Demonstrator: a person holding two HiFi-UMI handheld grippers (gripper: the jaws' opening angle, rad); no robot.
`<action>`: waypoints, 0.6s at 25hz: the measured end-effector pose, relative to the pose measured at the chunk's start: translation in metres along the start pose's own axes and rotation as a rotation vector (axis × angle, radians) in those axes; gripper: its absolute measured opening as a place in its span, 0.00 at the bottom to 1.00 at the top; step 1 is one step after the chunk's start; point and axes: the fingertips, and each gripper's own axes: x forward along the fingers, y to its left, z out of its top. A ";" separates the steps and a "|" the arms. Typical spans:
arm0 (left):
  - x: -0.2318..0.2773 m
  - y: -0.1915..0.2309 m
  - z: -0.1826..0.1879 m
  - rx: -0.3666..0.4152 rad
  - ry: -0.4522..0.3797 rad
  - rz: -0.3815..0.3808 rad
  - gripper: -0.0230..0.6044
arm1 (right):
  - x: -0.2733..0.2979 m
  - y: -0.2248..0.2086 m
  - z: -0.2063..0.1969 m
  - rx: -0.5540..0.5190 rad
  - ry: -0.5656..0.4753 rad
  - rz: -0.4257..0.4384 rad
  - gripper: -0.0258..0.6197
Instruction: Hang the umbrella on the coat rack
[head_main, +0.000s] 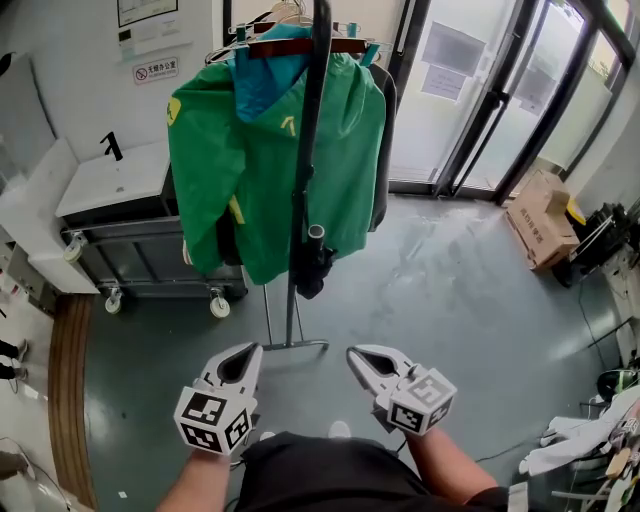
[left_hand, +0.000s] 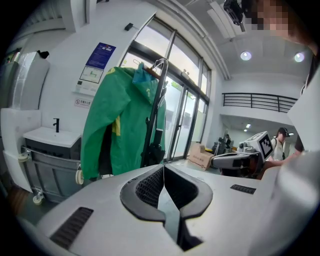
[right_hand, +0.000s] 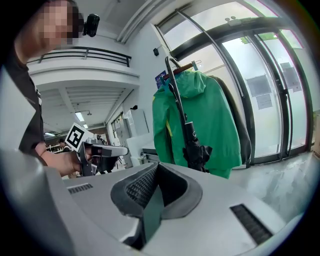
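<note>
A grey-floored entrance hall with glass doors at the back holds a coat rack (head_main: 318, 100) carrying a green jacket (head_main: 260, 170). A white sink on a wheeled cart (head_main: 150, 255) stands at about 10 o'clock from the person.

The umbrella (head_main: 312, 265), black and folded, hangs against the rack's pole. Its long axis is upright, running 12 to 6 o'clock, with its pale handle end on top. By the look of it, the hanging is done.

In the head view the umbrella lies at roughly 1 o'clock from the left gripper (head_main: 250, 348) and 11 o'clock from the right gripper (head_main: 355, 352), well apart from both. The right one seems slightly nearer.

Both grippers sit low and close to the person's body, side by side, pointing towards the rack and tilted a little downward. Each has its jaws pressed together with nothing between them.
</note>
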 end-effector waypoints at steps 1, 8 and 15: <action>0.001 0.000 -0.001 -0.004 0.003 0.004 0.06 | -0.001 -0.001 0.000 0.003 -0.004 0.000 0.06; -0.002 -0.011 -0.006 0.011 0.020 0.005 0.06 | -0.009 -0.002 -0.009 0.029 -0.014 -0.005 0.06; -0.008 -0.013 -0.006 0.023 0.019 0.011 0.06 | -0.013 0.003 -0.012 0.029 -0.022 -0.003 0.06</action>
